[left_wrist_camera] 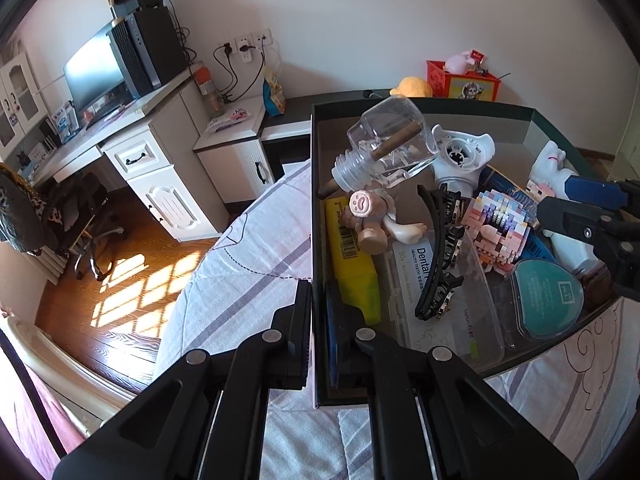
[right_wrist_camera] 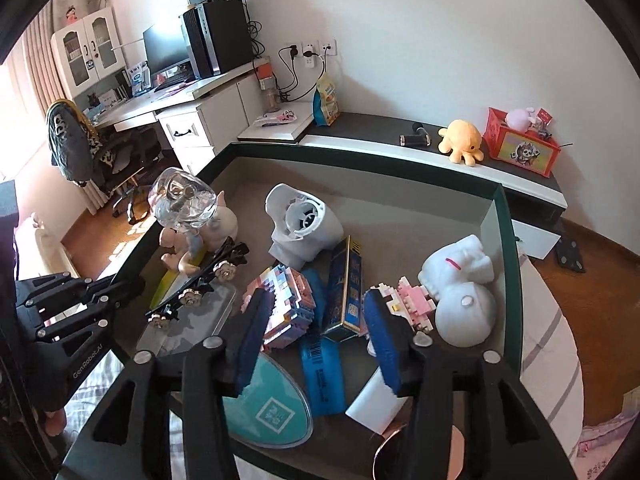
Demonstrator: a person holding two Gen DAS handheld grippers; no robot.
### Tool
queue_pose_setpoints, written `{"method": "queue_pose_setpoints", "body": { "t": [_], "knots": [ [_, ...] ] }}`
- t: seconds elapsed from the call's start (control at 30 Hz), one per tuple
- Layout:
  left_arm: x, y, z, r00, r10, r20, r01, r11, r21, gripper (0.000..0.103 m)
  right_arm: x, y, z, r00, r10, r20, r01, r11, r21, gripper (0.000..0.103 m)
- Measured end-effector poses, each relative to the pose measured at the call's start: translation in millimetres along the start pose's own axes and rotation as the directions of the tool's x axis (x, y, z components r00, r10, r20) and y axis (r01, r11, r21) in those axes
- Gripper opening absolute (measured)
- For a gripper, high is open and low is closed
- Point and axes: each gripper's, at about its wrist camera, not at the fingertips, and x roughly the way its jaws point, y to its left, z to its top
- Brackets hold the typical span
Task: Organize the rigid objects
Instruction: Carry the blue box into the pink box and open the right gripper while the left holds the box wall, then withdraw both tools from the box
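In the left wrist view, the left gripper (left_wrist_camera: 318, 320) is clamped on the near left wall of a dark green box (left_wrist_camera: 520, 114) that sits on a striped bed cover (left_wrist_camera: 248, 272), one finger outside the wall and one inside. The box is crowded: a clear glass bottle (left_wrist_camera: 390, 140) lies tilted at the far left with a brown cork inside it, a small pink doll (left_wrist_camera: 374, 216) sits just below it, and a yellow pack (left_wrist_camera: 352, 264) runs along the left wall. A black hair clip (left_wrist_camera: 440, 252) lies across a clear plastic case (left_wrist_camera: 440, 312), a pastel brick model (left_wrist_camera: 498, 232) stands near the middle, and a teal tin (left_wrist_camera: 546, 300) rests at the near right. The right gripper (left_wrist_camera: 560, 204) reaches in from the right edge. In the right wrist view, the right gripper (right_wrist_camera: 320, 336) hangs over the box with its blue pads apart and nothing pressed between them; the brick model (right_wrist_camera: 286, 300) is just beside the left pad, and a blue carton (right_wrist_camera: 344, 288) and a flat blue packet (right_wrist_camera: 322, 376) lie in the gap beyond. A white figurine (right_wrist_camera: 464, 292) lies at the right wall, and a white plastic housing (right_wrist_camera: 302, 224) stands toward the back.
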Motion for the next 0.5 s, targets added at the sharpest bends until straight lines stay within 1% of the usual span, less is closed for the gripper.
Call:
{"method": "queue_pose_setpoints", "body": {
  "t": [0.03,0.1,0.17,0.2,0.27,0.33,0.43,0.5],
  "knots": [
    [-5.2,-0.5,1.3,1.0,0.005,0.018,-0.005,1.0,0.004,0.005,-3.9,1.1,-2.6,1.0,-0.005,0.009,0.005,1.0,0.0,0.063],
    [-12.9,-2.9,7.1,0.999,0.017,0.032,-0.018,1.0,0.018,0.005,-11.2,2.0,-7.3,1.0,-0.001,0.018,0.001,1.0,-0.003,0.065],
    [-19.5,-5.3,13.8,0.999,0.009,0.046,-0.01,1.0,0.017,0.005,-18.4,-0.2,-11.0,1.0,-0.001,0.025,0.001,1.0,0.001,0.076],
    [-22.3,-7.1,16.3,0.999,-0.004,0.05,0.004,1.0,0.017,0.005,-21.2,-2.1,-12.4,1.0,-0.001,0.031,0.001,1.0,0.005,0.078],
    [-25.9,-13.0,20.7,0.998,-0.024,0.049,0.024,1.0,0.015,0.005,-27.2,-6.8,-13.3,0.999,-0.015,0.046,0.014,1.0,0.021,0.08],
    [-29.2,-24.5,21.8,0.998,-0.031,0.058,0.028,0.999,0.04,0.005,-31.3,-13.0,-15.0,0.999,-0.013,0.045,0.011,0.999,0.05,0.08],
    [-28.4,-40.5,23.0,0.995,-0.083,0.047,0.08,0.995,0.057,0.006,-37.1,-17.7,-17.6,0.998,-0.001,0.056,-0.002,0.998,0.064,0.08],
    [-25.1,-47.6,24.1,0.995,-0.089,0.042,0.087,0.995,0.053,0.008,-38.2,-20.5,-19.1,0.999,-0.002,0.051,-0.002,0.997,0.073,0.082]
  ]
}}
